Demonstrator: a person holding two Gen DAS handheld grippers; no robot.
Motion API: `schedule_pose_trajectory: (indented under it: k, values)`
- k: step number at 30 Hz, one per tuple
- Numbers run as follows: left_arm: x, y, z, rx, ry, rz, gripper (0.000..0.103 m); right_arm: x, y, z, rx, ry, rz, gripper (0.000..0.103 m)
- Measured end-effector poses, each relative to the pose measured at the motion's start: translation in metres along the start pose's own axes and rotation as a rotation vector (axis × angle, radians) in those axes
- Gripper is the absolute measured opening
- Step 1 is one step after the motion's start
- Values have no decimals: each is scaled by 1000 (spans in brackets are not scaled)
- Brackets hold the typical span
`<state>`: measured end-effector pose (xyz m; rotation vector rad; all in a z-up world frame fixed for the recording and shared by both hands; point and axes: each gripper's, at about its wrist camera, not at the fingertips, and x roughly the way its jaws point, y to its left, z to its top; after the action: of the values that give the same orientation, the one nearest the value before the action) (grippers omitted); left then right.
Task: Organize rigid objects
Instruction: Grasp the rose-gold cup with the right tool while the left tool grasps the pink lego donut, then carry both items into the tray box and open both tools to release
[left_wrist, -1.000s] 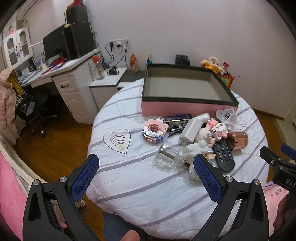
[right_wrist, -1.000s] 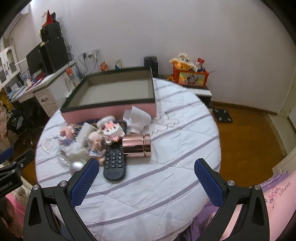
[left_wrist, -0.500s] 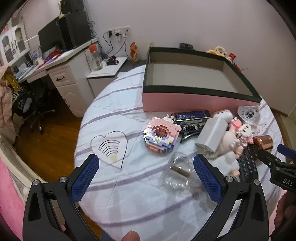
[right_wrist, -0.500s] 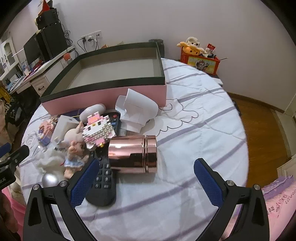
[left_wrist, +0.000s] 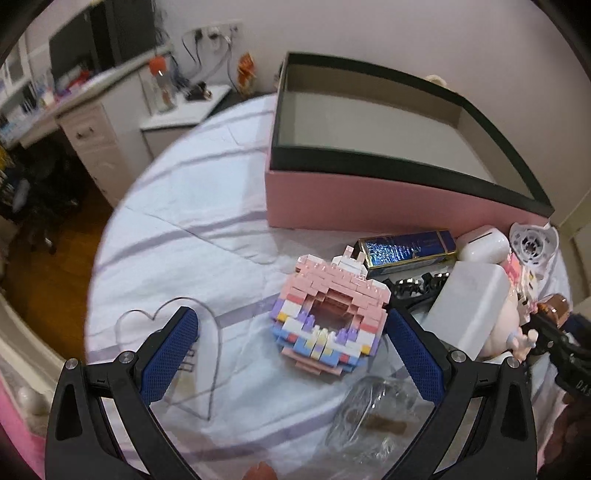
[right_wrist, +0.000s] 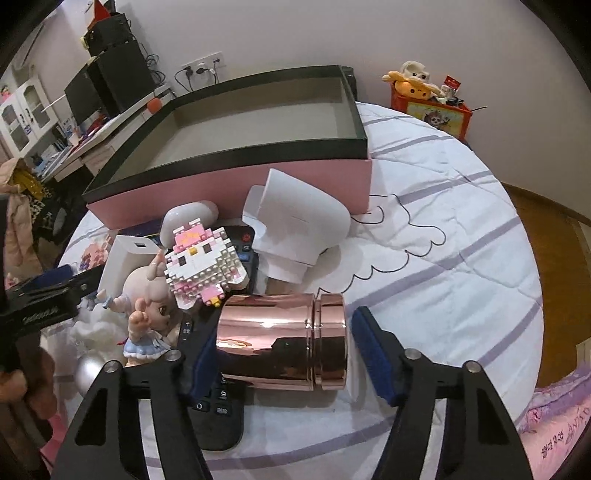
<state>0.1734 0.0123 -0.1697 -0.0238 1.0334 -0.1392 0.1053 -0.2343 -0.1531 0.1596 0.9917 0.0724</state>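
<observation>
Both grippers have dropped closer to the clutter. Right gripper jaws have just been closing around the rose-gold canister, lying on its side before the pink box; a gap remains at the lid end. Left gripper stands wide above the brick donut. Centre the canister, then squeeze evenly.

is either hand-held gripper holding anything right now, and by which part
Neither grips yet. The right hand-held gripper has just been closing around the rose-gold canister, flanking its two ends, a gap still showing at the lid end. The left hand-held gripper is open, empty.
</observation>
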Motion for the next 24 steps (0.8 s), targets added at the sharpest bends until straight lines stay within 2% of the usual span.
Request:
schedule_pose_trajectory:
  k: [6,8,9,11,13,14,17,24]
  values:
    - [2,1,-2,27,-25,-8,102,0,-4,0,8,6,26,59]
    - [0,0,-4,32,-33,-12,98,0,-3,0,4,5,23,59]
    - [-1,1,-5,33,-35,-12,90,0,-2,0,3,4,20,59]
    - [-3,-1,-8,56,-36,16,81,-1,-2,0,6,4,19,59]
    - [-7,1,-9,64,-46,-1,68,-4,-2,-2,12,3,17,59]
    - [-9,2,-9,64,-48,-11,56,-5,-3,-2,14,1,18,59]
    - [-12,5,-10,51,-45,-41,56,-10,-4,-4,24,-4,21,59]
    - [-34,3,-17,64,-80,-39,56,-26,-6,-5,36,-27,9,59]
